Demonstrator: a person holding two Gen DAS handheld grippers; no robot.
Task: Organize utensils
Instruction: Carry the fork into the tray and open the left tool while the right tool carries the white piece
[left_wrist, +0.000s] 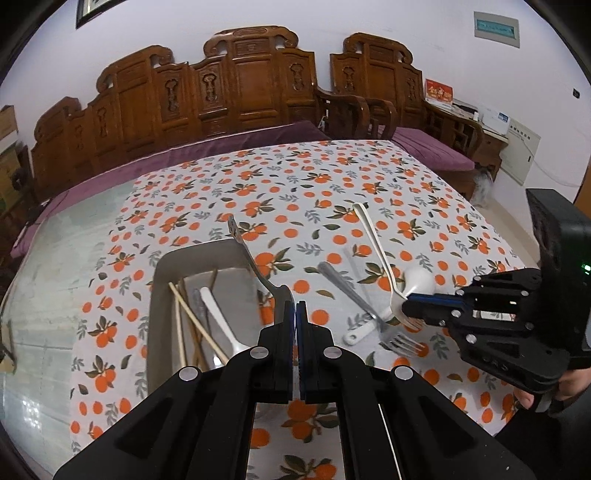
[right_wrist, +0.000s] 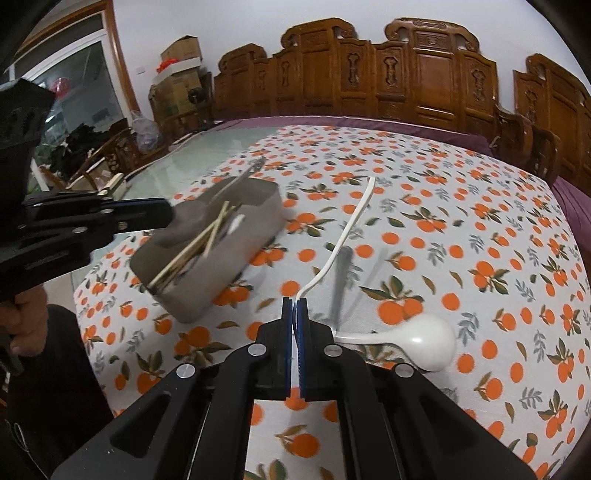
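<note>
My left gripper (left_wrist: 295, 306) is shut on a metal spoon (left_wrist: 255, 266) and holds it over the right rim of the grey metal tray (left_wrist: 162, 269), handle pointing away. The tray holds chopsticks (left_wrist: 188, 321) and a white plastic spoon (left_wrist: 221, 325). My right gripper (right_wrist: 295, 304) is shut on a white plastic fork (right_wrist: 343, 236), lifted above the cloth; it also shows in the left wrist view (left_wrist: 410, 306) with the fork (left_wrist: 373, 243). A metal fork (left_wrist: 354, 299) and a white ladle spoon (right_wrist: 421, 339) lie on the tablecloth.
The table carries an orange-print cloth (left_wrist: 332, 177) with bare glass (left_wrist: 55, 277) at its left. Carved wooden benches (left_wrist: 221, 92) with purple cushions stand behind. Boxes and clutter (right_wrist: 177, 81) are at the far left.
</note>
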